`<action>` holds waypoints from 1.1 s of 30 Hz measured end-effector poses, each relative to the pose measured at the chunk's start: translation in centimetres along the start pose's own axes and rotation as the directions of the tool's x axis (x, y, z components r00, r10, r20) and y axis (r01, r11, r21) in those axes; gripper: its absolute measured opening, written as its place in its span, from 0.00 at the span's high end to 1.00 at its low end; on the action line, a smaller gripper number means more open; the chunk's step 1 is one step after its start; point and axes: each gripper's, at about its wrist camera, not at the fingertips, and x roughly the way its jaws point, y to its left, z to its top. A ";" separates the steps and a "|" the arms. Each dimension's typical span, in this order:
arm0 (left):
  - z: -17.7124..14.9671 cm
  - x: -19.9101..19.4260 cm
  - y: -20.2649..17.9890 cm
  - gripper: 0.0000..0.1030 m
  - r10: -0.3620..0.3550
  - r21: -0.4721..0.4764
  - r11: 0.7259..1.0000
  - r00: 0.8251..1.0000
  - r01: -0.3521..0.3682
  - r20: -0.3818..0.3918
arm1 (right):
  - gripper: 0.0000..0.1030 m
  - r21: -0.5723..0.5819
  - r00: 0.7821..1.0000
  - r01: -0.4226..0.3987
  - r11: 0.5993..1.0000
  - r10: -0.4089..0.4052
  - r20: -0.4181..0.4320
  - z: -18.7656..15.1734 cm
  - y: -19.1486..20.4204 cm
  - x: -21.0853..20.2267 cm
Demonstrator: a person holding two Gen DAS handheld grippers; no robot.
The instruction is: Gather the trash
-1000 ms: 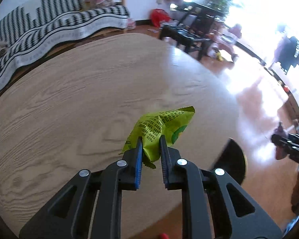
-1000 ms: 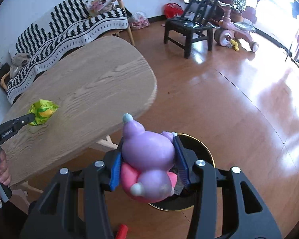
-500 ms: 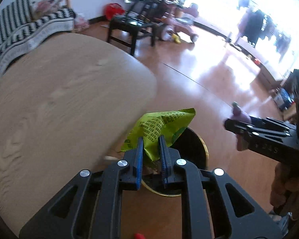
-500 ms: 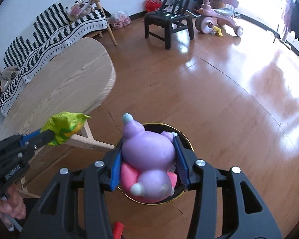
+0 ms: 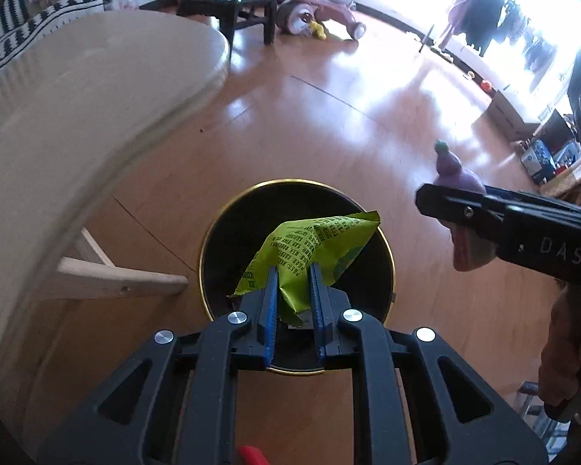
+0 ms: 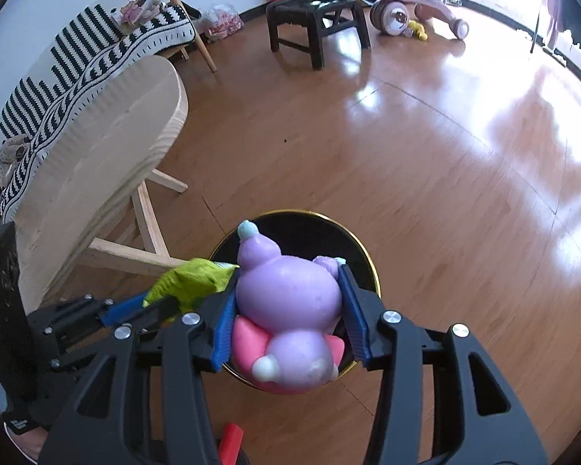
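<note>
The left gripper (image 5: pixel 293 290) has its 2 blue-padded jaws clamped tight on a crumpled lime-green snack wrapper (image 5: pixel 313 244), which sticks up and forward from between the pads, its printed side facing the camera. Directly below and beyond the wrapper is the black trash bin (image 5: pixel 220 232) with a gold rim, its round mouth standing on the floor, so the wrapper hangs over the opening. The right gripper (image 6: pixel 288 302) holds a purple and pink plush-like toy figure (image 6: pixel 286 302) between its 2 blue pads, which press against the figure's rounded sides; the figure fills the gap and juts out above and below the jaws, its teal-tipped ear pointing forward. This figure too hangs over the same bin, whose rim shows around it in the right wrist view. The 2 grippers are close together over the bin: in the right wrist view the left one enters from the lower left with the green wrapper just beside the figure, and in the left wrist view the right one reaches in from the right, with a hand (image 5: pixel 565 352) gripping its handle. A pale wooden table (image 6: pixel 108 147) stands just left of the bin, one of its legs near the rim. Farther off on the glossy wood floor (image 6: pixel 426 162) are a dark chair (image 6: pixel 313 19), a pink ride-on toy (image 6: pixel 414 4) and a sofa with a black-and-white striped cover (image 6: pixel 81 54).
</note>
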 end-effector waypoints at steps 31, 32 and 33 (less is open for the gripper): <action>-9.4 -26.4 20.8 0.06 0.332 -0.327 0.912 0.915 -0.249 0.229 | 0.09 -0.271 0.965 -0.158 0.949 0.206 0.160 1.9 26.8 -7.4; -11.0 -27.9 22.7 0.06 0.377 -0.363 0.888 0.899 -0.283 0.222 | 0.09 -0.307 0.961 -0.181 0.934 0.234 0.148 1.3 30.2 -7.0; -13.1 -29.7 25.3 0.06 0.433 -0.407 0.854 0.877 -0.324 0.208 | 0.09 -0.329 0.959 -0.191 0.925 0.247 0.138 0.9 32.2 -6.7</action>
